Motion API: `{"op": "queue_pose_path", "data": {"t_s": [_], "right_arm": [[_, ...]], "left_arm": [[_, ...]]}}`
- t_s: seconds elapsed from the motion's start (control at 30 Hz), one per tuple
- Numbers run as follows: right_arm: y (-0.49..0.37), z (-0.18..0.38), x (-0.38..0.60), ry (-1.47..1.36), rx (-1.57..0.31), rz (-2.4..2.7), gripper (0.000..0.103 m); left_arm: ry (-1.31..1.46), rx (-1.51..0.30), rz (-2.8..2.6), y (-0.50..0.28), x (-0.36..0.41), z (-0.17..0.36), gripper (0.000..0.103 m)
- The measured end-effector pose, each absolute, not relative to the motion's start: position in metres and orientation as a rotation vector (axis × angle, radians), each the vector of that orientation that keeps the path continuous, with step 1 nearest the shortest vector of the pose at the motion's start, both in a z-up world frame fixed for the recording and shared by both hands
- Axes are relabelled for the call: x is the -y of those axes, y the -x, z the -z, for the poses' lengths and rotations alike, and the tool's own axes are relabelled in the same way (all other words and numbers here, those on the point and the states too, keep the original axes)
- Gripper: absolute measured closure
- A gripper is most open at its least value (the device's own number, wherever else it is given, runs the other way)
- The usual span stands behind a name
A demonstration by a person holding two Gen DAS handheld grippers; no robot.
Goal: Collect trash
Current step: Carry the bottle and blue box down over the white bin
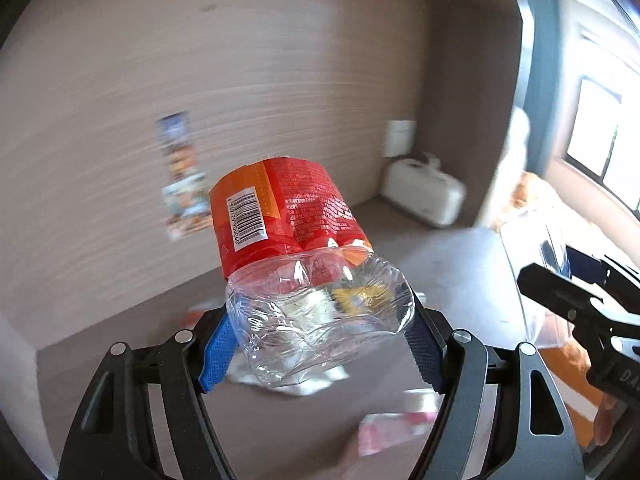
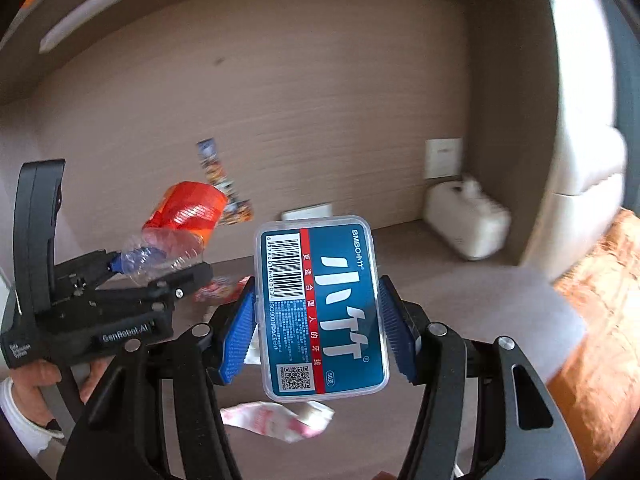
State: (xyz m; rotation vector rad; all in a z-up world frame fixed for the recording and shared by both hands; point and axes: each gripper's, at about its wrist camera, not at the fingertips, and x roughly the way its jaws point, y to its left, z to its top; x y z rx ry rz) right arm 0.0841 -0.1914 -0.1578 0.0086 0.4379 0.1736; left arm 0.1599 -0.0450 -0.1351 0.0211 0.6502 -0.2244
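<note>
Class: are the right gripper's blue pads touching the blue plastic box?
Touching. The right wrist view shows both pads pressed against the blue plastic box sides.

Both grippers are black with blue bumpy pads [image 2: 240, 332] and round silver screws [image 2: 505, 343]. The left gripper [image 2: 160, 268] has white letters. The hand [image 2: 36, 388] wears a white sleeve [image 2: 12, 412].

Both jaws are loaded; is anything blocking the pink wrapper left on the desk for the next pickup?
Nothing visible lies on the pink wrapper or around it on the desk. But the left gripper holds the crushed bottle and the right gripper the blue floss box, so neither is free.
</note>
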Motion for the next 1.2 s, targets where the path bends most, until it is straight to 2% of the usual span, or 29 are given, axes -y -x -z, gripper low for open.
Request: {"op": "queue_pose_path", "data": {"t_s": [0.63,1.2], "right_arm": [[0.014,0.177,0.334,-0.152,-0.457,0.186,0.044],[0.033,0.267,0.409,-0.287,-0.613,0.269,0.044]], "left_arm": [[-0.180,-0.682,0.625,-0.121,0.239,0.149,0.031],[-0.322,-0.847,0.758,-0.096,0.345,0.238,0.031]]}}
